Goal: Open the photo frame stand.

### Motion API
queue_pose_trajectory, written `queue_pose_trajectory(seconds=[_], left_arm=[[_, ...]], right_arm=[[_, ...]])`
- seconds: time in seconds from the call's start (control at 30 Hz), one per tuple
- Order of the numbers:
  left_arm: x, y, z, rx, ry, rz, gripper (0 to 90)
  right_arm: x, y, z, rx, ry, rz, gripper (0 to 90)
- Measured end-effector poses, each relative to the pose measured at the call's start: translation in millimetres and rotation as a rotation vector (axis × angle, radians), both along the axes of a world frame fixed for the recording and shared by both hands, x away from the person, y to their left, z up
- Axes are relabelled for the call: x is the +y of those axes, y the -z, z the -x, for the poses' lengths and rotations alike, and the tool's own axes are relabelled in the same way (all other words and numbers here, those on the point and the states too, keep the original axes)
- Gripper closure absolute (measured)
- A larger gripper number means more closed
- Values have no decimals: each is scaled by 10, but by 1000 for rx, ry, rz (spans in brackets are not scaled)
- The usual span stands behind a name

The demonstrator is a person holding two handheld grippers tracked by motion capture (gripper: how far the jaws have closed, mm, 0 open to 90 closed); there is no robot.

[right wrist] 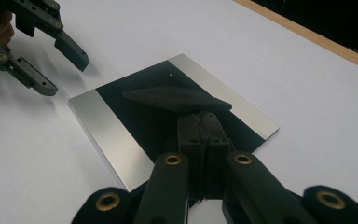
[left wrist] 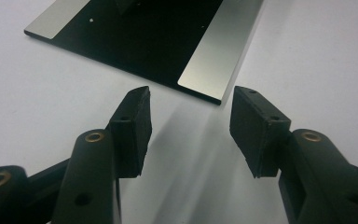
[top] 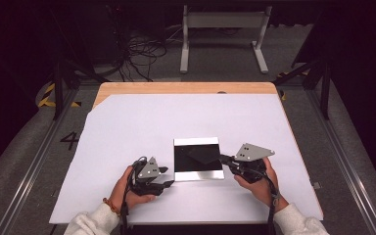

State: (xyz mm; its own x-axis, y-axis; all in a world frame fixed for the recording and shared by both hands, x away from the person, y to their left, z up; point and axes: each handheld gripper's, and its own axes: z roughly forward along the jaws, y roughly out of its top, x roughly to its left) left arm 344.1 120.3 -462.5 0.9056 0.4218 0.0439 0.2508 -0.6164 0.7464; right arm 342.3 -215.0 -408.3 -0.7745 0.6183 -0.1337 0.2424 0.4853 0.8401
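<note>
A square plate [top: 199, 175] lies flat on the white sheet; it is black in the middle with a silver strip along two opposite sides. My right gripper [top: 223, 158] comes in from the plate's right side. It is shut on a thin, flat black piece [top: 203, 155] that hangs over the black middle; in the right gripper view the black piece [right wrist: 172, 98] sticks out past my right gripper [right wrist: 200, 119] above the plate [right wrist: 107, 130]. My left gripper [top: 166, 177] stands open just off the plate's near left corner. In its own view my left gripper [left wrist: 191, 100] holds nothing and faces a corner of the plate [left wrist: 219, 56].
The white sheet [top: 127, 132] covers most of a wooden table, whose bare edge [top: 186, 87] shows at the back and right. Beyond the table are floor cables [top: 142, 51] and a white stand [top: 223, 29]. My left gripper [right wrist: 67, 77] shows in the right gripper view's upper left.
</note>
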Motion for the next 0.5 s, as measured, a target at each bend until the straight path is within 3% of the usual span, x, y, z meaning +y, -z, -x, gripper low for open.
queue_pose_trajectory(seconds=[0.23, 0.43, 0.5], left_arm=[[-8, 5, 0, 5, 7, 2, 487], [-11, 6, -1, 10, 7, 1, 485], [-13, 7, -3, 7, 9, -1, 484]], right_arm=[[2, 8, 0, -1, -4, -3, 876], [10, 38, 6, -14, -5, 18, 745], [-3, 43, -4, -8, 6, 9, 738]])
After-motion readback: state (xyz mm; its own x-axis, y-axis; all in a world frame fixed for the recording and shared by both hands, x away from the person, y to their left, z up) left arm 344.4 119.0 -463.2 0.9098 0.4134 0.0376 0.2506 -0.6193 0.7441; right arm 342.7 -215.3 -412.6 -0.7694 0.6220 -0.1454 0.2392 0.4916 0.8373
